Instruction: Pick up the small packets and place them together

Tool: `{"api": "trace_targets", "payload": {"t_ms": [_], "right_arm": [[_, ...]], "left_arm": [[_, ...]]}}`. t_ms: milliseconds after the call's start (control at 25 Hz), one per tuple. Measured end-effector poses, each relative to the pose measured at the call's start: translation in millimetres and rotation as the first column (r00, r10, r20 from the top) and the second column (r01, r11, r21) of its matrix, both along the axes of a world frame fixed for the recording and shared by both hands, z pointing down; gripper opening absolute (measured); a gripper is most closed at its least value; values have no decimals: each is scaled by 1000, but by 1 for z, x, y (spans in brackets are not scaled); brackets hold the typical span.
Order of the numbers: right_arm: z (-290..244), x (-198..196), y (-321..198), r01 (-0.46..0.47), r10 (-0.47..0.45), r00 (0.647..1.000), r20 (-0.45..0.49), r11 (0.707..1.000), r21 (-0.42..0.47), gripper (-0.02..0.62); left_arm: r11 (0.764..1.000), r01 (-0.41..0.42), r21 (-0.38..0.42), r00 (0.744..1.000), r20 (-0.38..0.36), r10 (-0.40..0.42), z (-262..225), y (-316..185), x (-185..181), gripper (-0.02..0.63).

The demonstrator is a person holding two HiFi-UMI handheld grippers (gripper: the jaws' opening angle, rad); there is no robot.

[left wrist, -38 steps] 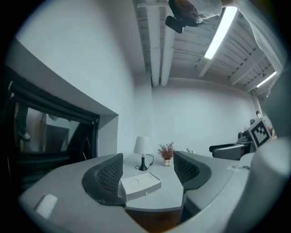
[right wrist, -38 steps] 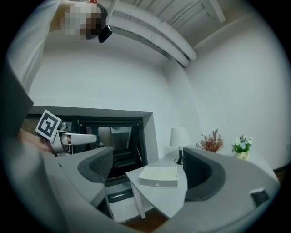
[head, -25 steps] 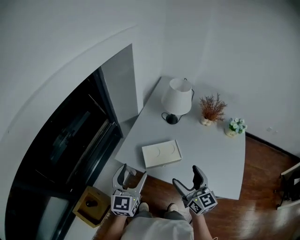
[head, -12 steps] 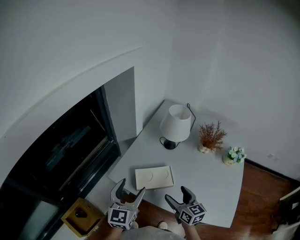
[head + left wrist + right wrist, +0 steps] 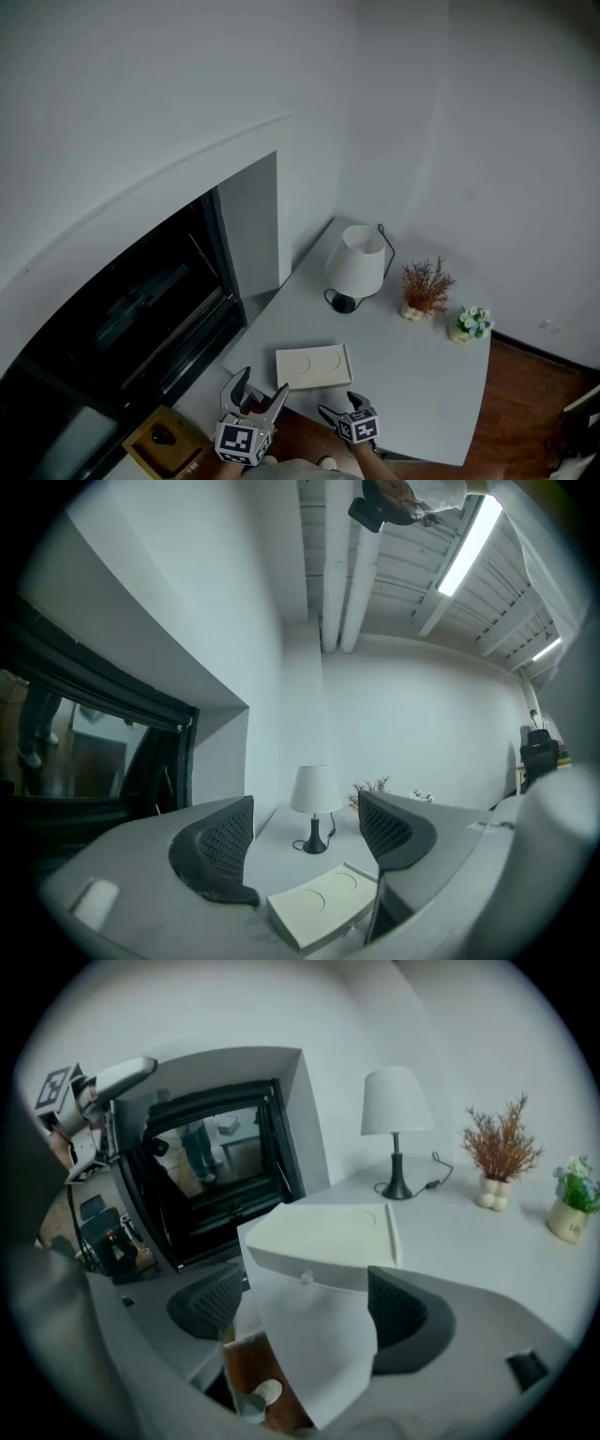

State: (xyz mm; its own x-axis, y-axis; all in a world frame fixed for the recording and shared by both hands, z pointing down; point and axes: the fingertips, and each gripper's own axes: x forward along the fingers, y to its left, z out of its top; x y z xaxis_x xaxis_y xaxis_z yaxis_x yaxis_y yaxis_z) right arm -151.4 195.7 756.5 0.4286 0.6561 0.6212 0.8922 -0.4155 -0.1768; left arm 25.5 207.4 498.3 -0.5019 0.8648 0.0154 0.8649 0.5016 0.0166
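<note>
- Jaws of the left gripper (image 5: 261, 386): wide apart and empty, held level just short of the worktop (image 5: 412, 375).
- Jaws of the right gripper (image 5: 337, 406): just been closing slightly, wide apart, gripping nothing; the worktop's near corner shows between them, untouched.
- Box (image 5: 313, 366): flat, cream, two curved marks on top, lying by the worktop's near edge, just beyond both grippers.

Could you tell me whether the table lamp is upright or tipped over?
Upright: the table lamp stands on its dark base, shade on top.

Cream box (image 5: 313, 367), white lamp (image 5: 356, 264), pale-grey table (image 5: 422, 375).
</note>
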Motion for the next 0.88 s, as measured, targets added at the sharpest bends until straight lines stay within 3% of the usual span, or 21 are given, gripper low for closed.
{"api": "trace_targets", "payload": {"t_ms": [40,80,120,400,480,560,640,760,880], "right_arm": [[9,6,2,4,-4,1000,2,1000,31,413],[17,12,6,6,-7,1000,3,998,59,339],[26,16,10,3,-4,1000,7,997,83,305],[67,24,45,-51,33,993,112,985,166,304],[79,27,46,-68,42,992,123,973,221,198],[87,31,43,-96,69,992,107,956,279,196],[85,33,50,-118,95,991,99,957,264,187],[86,35,55,-118,100,992,83,958,261,60],[86,35,38,-106,86,993,82,951,290,60]], "left_arm": [[1000,0,-4,1000,0,0,-1,-1,2,341],[1000,0,-7,1000,2,0,-2,-3,5,337],[1000,1,-11,1000,4,-1,-3,-4,8,334],[999,28,-28,1000,10,-28,-8,-22,36,330],[999,38,-25,999,11,-38,-7,-27,46,330],[999,47,-17,999,11,-47,-6,-33,56,330],[999,54,-7,999,9,-54,-3,-37,65,330],[998,62,14,998,10,-63,4,-40,76,330],[997,64,41,998,28,-65,14,-39,77,330]]}}
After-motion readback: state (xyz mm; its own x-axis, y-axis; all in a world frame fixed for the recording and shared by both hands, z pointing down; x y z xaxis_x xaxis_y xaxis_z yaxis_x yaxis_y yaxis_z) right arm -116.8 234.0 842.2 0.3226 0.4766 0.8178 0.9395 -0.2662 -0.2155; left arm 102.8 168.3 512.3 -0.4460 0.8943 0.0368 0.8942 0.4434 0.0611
